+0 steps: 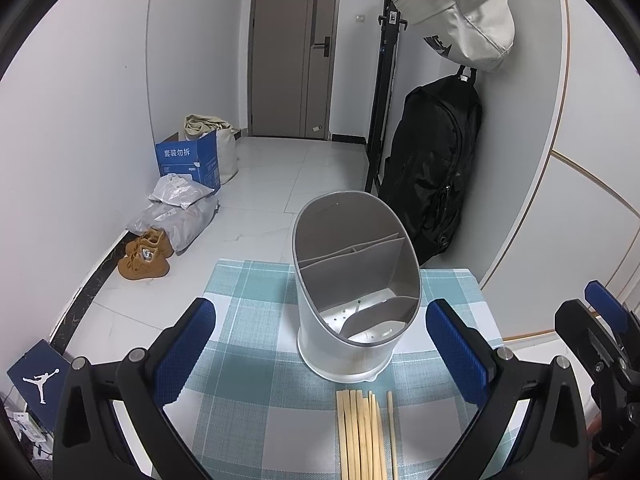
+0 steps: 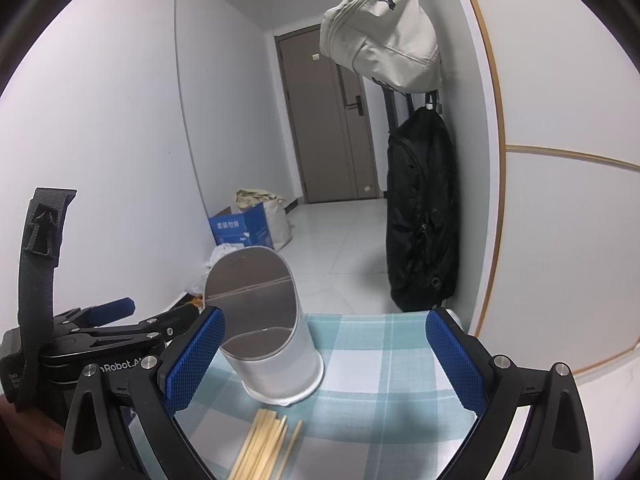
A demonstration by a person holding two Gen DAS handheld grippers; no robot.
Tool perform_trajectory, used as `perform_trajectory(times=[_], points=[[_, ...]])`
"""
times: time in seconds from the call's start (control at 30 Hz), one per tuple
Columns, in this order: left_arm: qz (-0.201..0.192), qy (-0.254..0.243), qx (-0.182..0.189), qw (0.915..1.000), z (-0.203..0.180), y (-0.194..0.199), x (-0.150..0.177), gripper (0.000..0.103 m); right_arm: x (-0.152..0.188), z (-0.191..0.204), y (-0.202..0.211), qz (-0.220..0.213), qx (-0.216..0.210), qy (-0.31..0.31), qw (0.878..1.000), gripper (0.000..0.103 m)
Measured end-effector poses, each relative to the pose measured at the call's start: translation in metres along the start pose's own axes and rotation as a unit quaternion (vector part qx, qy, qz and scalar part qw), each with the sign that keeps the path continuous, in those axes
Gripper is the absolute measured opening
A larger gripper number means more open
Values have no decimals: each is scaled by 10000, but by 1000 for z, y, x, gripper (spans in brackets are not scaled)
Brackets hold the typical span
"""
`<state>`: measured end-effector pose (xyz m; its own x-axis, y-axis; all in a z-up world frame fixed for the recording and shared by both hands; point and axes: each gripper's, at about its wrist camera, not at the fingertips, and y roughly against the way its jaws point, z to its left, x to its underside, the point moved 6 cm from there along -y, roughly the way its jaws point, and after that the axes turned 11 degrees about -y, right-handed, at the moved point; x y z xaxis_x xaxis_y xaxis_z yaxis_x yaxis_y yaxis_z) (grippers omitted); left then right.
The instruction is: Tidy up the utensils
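Note:
A grey oval utensil holder [image 1: 352,292] with inner dividers stands upright and empty on a teal checked cloth [image 1: 248,344]. A bundle of several wooden chopsticks [image 1: 366,436] lies flat on the cloth just in front of it. My left gripper [image 1: 320,352] is open and empty, hovering above the chopsticks in front of the holder. In the right wrist view the holder [image 2: 272,344] is at centre left, with the chopsticks [image 2: 264,448] below it. My right gripper [image 2: 324,360] is open and empty, to the right of the holder.
The small table ends just behind the holder. Beyond lie a tiled floor with brown shoes [image 1: 146,256], grey bags [image 1: 180,212] and a blue box [image 1: 190,160]. A black backpack [image 1: 432,176] and a beige bag [image 1: 460,12] hang on the right wall.

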<state>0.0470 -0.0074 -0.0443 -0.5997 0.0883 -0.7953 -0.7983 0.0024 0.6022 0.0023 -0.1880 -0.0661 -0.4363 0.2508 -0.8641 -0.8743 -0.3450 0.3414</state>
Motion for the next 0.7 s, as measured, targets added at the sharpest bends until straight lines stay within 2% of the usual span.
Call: perform_trajectory(times=[0.37, 0.6, 0.7], points=[[114, -68, 23, 9999, -3, -5, 5, 102, 2, 1, -2, 85, 81, 30, 9999, 101], [346, -153, 118, 9992, 1, -16, 13, 102, 6, -3, -8, 303, 225, -5, 9993, 101], [589, -318, 182, 9976, 3, -25, 24, 102, 10, -7, -14, 492, 251, -69, 9984, 101]])
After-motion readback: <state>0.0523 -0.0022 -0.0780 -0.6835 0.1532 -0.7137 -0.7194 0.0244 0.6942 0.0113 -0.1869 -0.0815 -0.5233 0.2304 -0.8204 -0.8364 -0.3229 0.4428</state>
